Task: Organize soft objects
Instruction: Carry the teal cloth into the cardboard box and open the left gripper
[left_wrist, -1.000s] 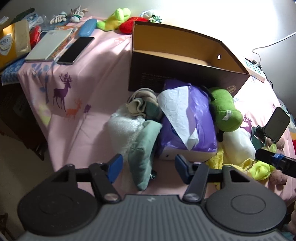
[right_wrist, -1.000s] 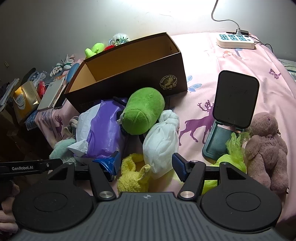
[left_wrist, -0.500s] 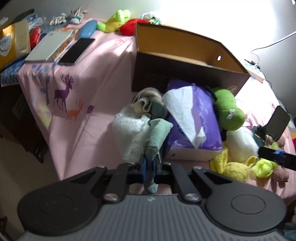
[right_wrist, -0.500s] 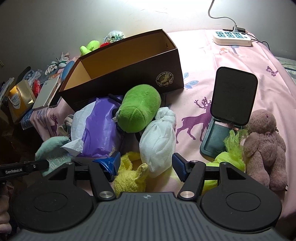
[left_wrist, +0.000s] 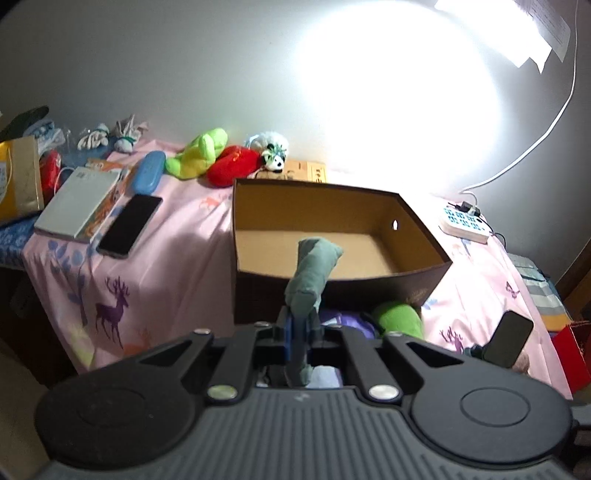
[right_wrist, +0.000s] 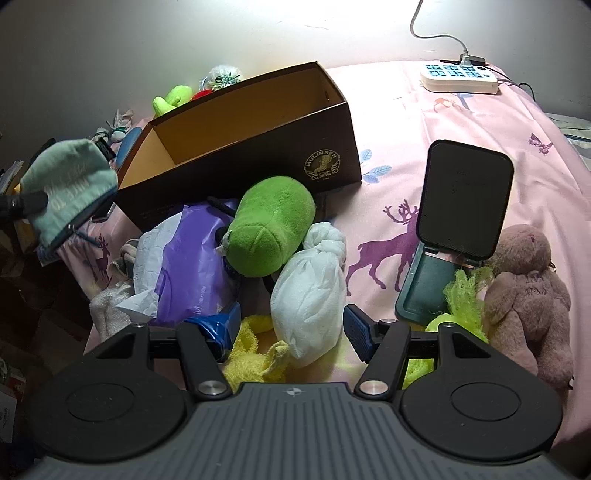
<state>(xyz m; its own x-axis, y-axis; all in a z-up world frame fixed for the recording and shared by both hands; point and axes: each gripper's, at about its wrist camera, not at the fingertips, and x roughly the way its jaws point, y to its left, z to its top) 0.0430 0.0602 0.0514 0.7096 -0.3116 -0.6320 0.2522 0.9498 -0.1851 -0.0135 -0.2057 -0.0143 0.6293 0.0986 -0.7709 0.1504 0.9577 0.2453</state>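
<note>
Now the left claw (left_wrist: 299, 332) is clenched on the grey-green pouch (left_wrist: 314, 273), which a second ago lay in the pile at the near edge of the pink cloth (left_wrist: 177, 251); the jaws have just been closing, with the pouch between them. It has since been lifted clear of the heap and hangs in the air in front of the box (left_wrist: 332, 236), about level with its near wall (the right view shows it off to the left, its zip end dangling). The right claw (right_wrist: 291, 328) has not stirred: released, low over the white bundle (right_wrist: 310, 291), probably not touching it, though the angle leaves that unsure. Beyond lie the green plush (right_wrist: 269, 229) and purple pack (right_wrist: 192, 266). The box looks empty, so this would be the first item in.
</note>
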